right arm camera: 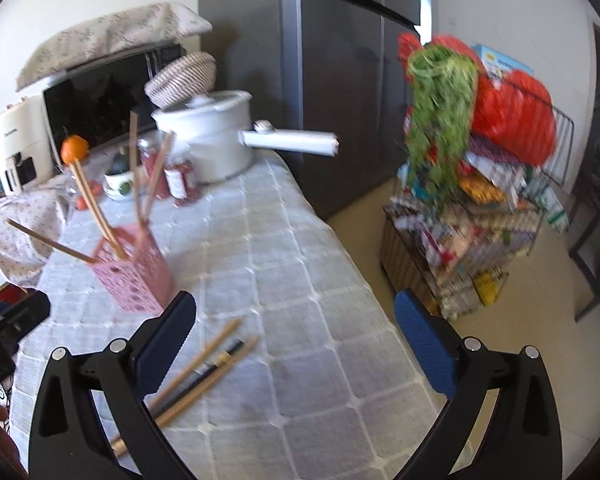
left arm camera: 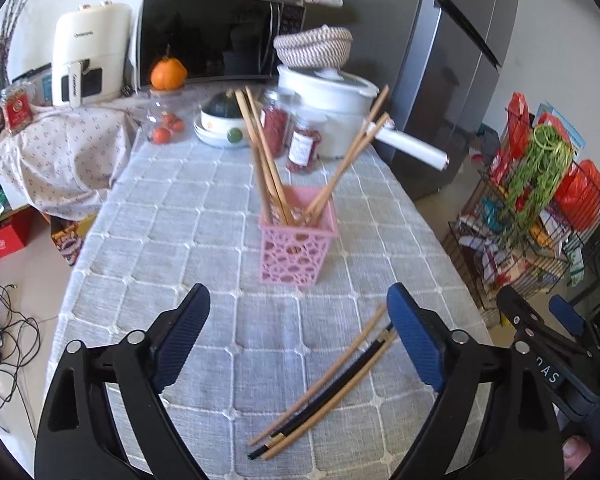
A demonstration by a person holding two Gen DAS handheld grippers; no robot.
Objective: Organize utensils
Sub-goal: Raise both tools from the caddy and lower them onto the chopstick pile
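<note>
The pink perforated holder [left arm camera: 298,236] stands upright on the grey quilted tabletop [left arm camera: 180,216], and it serves here as the landmark for everything else. Several wooden chopsticks [left arm camera: 266,160] stand inside it, leaning outward in two directions: one bunch tilts away to the holder's left, another [left arm camera: 348,160] to its right. On the near side of the holder, toward the cameras and a little to its right, three loose chopsticks [left arm camera: 328,384] lie flat on the cloth, close together and roughly parallel; two are light wood and the middle one is black with a pale band near one end. The left hand-held gripper [left arm camera: 298,308] hangs just on the near side of the holder with its blue-padded jaws spread wide and nothing between them; the far ends of the loose chopsticks reach up beside its right pad, though contact cannot be judged. The right hand-held gripper [right arm camera: 296,312] is also spread wide and empty, to the right of the holder near the tabletop's edge, with the loose chopsticks [right arm camera: 204,368] lying by its left finger. Beyond the holder, at the far end of the tabletop, stand a white pot [left arm camera: 332,100] with a long handle, two jars of red contents [left arm camera: 302,146], a bowl holding a dark squash [left arm camera: 220,120], and an orange [left arm camera: 168,74] in front of a black microwave [left arm camera: 220,36]. To the holder's right, off the tabletop, a wire rack [left arm camera: 540,216] stands on the floor, crowded with packages.
</note>
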